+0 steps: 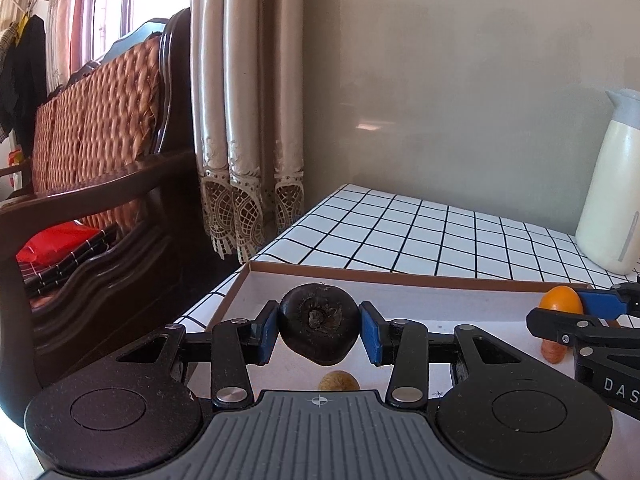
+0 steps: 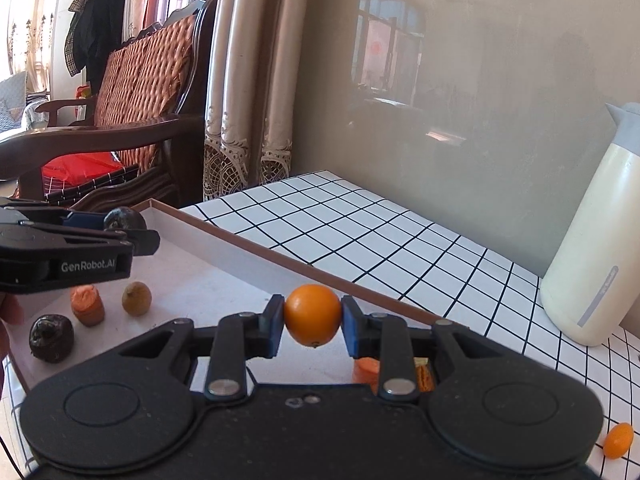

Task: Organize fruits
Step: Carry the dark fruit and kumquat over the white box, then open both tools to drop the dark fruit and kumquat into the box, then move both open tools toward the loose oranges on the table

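My left gripper [image 1: 319, 330] is shut on a dark brown water chestnut [image 1: 319, 328] and holds it above the shallow white tray [image 1: 400, 280]. My right gripper [image 2: 313, 322] is shut on a small orange kumquat [image 2: 313, 315] over the tray's far rim [image 2: 240, 242]; it also shows in the left wrist view [image 1: 561, 299]. The left gripper with its chestnut [image 2: 125, 218] shows at the left of the right wrist view. On the tray floor lie a carrot piece [image 2: 87, 305], a tan longan [image 2: 137, 298] and another water chestnut [image 2: 51, 338].
A cream thermos jug [image 2: 596, 252] stands at the right on the checked tablecloth [image 2: 360, 224]. A second kumquat [image 2: 618, 440] lies on the cloth at the lower right. More carrot pieces [image 2: 368, 368] sit below my right gripper. A wooden armchair [image 1: 100, 160] and curtains stand to the left.
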Demonstrator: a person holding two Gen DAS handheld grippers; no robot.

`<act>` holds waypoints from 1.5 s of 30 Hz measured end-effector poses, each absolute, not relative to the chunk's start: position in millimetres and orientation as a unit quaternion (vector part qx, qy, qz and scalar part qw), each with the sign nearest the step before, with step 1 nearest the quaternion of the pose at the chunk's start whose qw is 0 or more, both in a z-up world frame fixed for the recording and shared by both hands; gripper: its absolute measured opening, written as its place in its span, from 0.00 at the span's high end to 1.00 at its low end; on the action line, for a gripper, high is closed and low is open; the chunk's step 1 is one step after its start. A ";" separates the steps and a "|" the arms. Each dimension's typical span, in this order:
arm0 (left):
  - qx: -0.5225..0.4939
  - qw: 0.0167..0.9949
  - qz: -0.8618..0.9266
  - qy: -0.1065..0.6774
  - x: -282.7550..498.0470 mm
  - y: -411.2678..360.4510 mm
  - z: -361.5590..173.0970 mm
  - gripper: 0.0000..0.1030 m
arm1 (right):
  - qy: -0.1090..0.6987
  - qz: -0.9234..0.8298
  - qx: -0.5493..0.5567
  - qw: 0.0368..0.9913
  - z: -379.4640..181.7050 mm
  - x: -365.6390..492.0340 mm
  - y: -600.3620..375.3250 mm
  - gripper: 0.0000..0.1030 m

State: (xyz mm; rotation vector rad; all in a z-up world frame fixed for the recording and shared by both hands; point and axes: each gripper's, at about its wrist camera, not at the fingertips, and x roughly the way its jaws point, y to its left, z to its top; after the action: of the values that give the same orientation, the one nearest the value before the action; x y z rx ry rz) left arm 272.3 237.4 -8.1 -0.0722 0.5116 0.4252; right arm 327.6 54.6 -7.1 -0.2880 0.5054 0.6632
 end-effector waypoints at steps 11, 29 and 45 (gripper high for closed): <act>-0.042 0.943 0.249 0.219 268.6 250.1 -0.1 0.13 | 0.203 0.264 -0.157 0.930 5.8 333.5 55.2 0.05; -0.034 0.942 0.270 0.196 251.9 253.6 1.3 0.00 | 0.190 0.256 -0.122 0.940 8.8 331.9 29.3 0.06; -0.031 0.964 0.206 0.164 249.7 191.1 17.4 0.00 | 0.186 0.208 -0.123 0.952 11.2 316.1 -45.3 0.06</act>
State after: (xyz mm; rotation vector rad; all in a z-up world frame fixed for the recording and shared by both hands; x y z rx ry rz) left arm 249.7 191.1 17.4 -0.0620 0.3311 0.4166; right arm 316.1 -45.3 11.2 -0.2494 0.3782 0.4228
